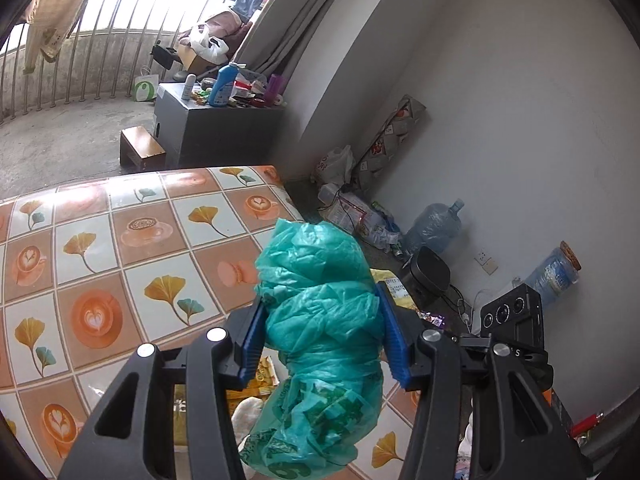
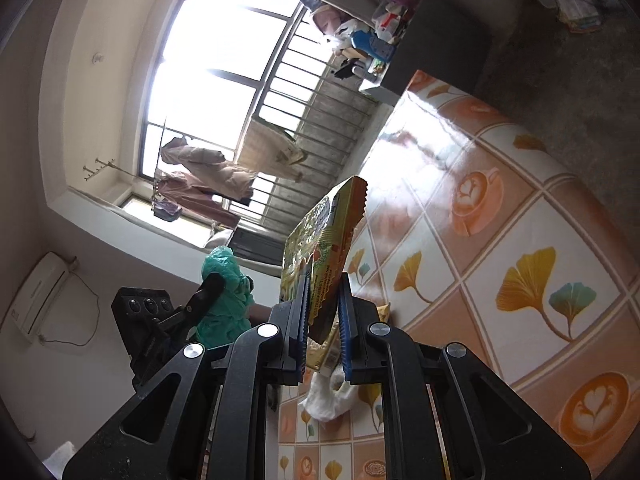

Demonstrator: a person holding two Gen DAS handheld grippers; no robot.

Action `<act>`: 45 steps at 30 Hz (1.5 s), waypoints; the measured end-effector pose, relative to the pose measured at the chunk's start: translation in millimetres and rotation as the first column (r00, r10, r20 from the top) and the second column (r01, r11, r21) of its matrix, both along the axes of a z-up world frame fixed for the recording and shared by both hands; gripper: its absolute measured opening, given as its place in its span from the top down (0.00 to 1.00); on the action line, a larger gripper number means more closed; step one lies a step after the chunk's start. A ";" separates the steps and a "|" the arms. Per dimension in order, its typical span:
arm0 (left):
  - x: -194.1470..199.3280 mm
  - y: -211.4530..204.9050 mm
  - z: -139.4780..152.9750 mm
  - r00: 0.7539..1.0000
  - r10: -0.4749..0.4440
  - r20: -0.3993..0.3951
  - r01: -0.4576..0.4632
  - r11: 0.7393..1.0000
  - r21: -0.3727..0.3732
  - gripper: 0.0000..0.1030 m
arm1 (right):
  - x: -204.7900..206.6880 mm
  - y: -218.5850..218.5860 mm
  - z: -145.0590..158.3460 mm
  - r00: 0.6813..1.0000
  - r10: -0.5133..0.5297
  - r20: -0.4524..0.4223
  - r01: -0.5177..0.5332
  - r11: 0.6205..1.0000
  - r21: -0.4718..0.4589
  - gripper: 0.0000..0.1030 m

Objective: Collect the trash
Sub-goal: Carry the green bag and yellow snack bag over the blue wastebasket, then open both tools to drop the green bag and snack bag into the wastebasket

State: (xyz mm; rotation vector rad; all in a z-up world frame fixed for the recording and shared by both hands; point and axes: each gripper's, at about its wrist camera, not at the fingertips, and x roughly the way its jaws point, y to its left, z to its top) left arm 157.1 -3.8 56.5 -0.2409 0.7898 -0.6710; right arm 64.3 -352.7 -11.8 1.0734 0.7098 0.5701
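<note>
Fingers [image 1: 256, 336] on the left hand stand half open, squeezing a soft green bag [image 1: 320, 320] between them, above the tabletop [image 1: 100, 240]. It is light and squashy, so hold its fat middle. Right fingers [image 2: 346, 320] are almost shut on a thin, crinkly snack wrapper [image 2: 324, 248], pinched at its bottom edge.

Below the left claw [image 1: 326, 334], the green plastic bag [image 1: 320, 320] covers most of a yellow wrapper [image 1: 266, 376]; its print is unreadable.

Bright barred window [image 2: 224, 64], white wall [image 1: 500, 120]
</note>
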 end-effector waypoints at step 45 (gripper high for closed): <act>21.3 -541.4 -239.1 0.720 -0.561 -0.408 0.675 0.701 0.230 0.45 | -44.5 -322.2 -303.3 0.438 -0.676 -0.592 0.443 0.736 -0.512 0.87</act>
